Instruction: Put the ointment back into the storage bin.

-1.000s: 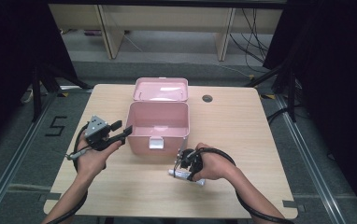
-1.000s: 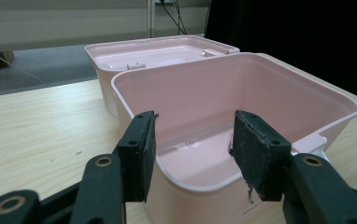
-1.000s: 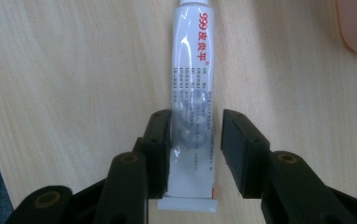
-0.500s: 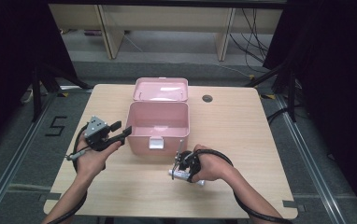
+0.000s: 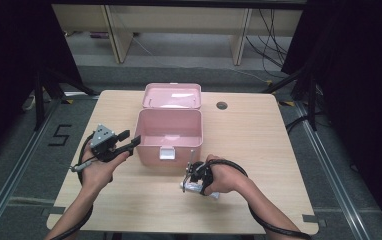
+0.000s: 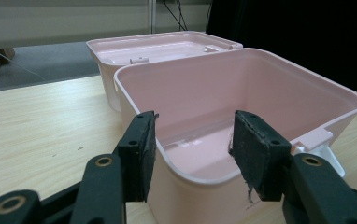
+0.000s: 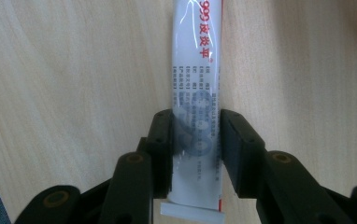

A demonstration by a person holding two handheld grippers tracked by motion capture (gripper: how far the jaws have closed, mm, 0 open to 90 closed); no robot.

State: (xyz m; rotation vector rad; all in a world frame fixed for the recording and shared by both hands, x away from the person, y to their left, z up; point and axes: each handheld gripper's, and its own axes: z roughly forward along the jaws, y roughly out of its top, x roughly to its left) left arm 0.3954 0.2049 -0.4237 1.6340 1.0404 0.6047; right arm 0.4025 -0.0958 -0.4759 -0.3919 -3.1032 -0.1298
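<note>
Right gripper view: right gripper over a white tube flat on the wooden table, jaws just closing at both sides of the tube, pads at its edges, firm squeeze not clear. High view: tube near right of the open pink box. Left gripper spread wide at the box's near left corner, nothing pinched.

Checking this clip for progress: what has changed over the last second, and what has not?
The right gripper has just been closing its jaws around the white tube lying on the table; the pads now sit at the tube's sides. The left gripper stayed open at the near corner of the pink box, whose lid remains open.
</note>
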